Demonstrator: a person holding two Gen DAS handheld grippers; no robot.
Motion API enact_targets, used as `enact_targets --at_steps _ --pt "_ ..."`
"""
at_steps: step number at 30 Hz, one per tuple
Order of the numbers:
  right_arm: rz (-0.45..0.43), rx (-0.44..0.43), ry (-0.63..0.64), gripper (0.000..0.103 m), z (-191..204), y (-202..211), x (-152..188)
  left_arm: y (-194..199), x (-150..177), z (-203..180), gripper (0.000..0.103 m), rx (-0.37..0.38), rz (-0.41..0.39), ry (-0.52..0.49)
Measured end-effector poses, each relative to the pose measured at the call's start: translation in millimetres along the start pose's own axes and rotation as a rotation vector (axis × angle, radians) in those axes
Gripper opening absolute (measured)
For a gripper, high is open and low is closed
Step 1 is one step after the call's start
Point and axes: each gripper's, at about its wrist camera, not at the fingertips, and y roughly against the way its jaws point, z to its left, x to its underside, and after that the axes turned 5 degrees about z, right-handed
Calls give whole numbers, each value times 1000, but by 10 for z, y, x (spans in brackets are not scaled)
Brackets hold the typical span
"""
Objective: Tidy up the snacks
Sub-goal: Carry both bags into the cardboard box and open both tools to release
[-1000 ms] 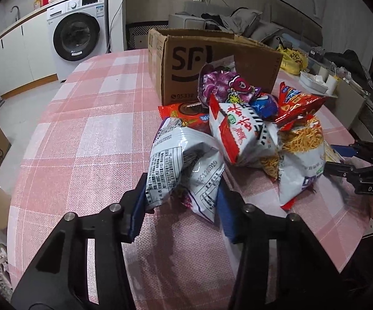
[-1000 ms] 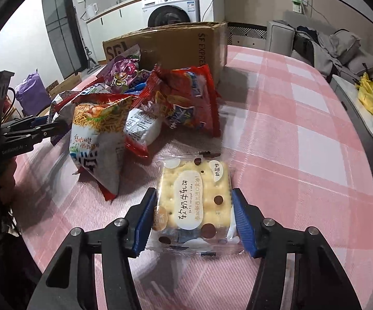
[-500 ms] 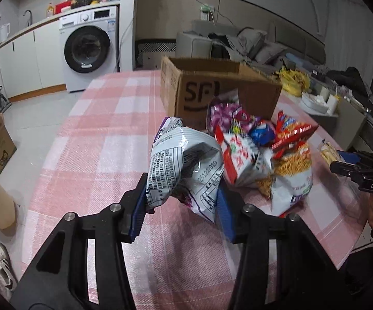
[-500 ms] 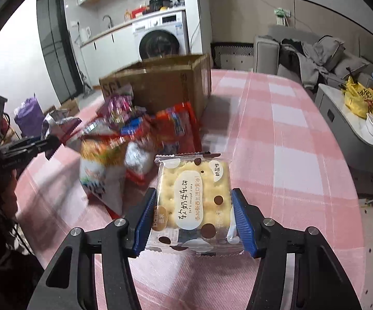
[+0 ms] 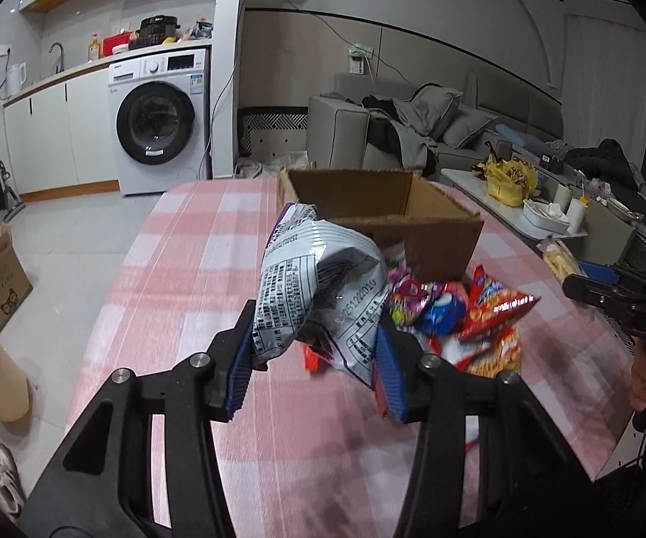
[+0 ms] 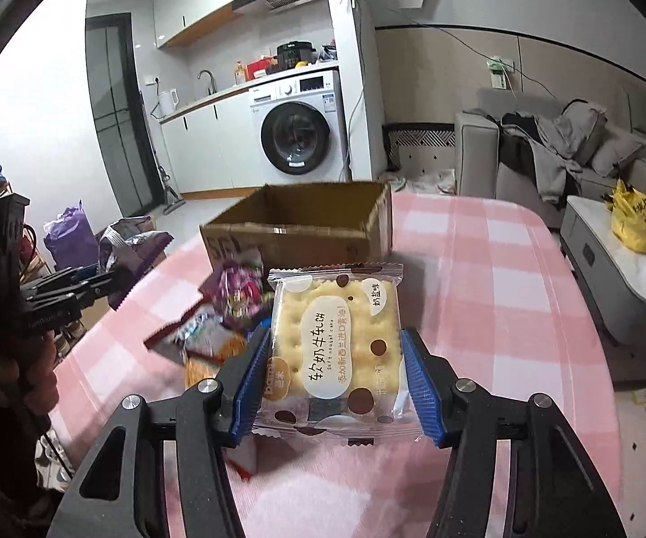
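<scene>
Both grippers had risen off the checked table [image 5: 179, 269], the left gripper [image 5: 314, 365] clamped on a crumpled silver snack bag [image 5: 318, 296] and the right gripper [image 6: 334, 385] pinching a cracker packet [image 6: 336, 349] between its pads (the open cardboard box [image 6: 305, 228] beyond looked the likely destination).

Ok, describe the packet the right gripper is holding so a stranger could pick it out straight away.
Start at the open cardboard box on the pink checked table. In front of it the right gripper holds a flat cracker packet between its blue jaws, above the loose heap of snack bags. Unlike those crumpled, bright bags, it is a clear square wrapper showing pale yellow crackers, with brown dots and a white oval label.
</scene>
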Motion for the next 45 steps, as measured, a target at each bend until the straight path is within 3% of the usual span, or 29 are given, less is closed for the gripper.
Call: enact_targets --at_steps 18,25,45 --pt "-17 -47 7 58 -19 -503 -774 -441 -737 -117 45 17 -31 8" --pt "-3 -71 -7 58 -35 -807 -972 -790 -943 -231 45 28 0 -15" --pt "59 -85 -12 58 -72 -1378 -1238 -1604 -1212 -353 45 41 71 -61"
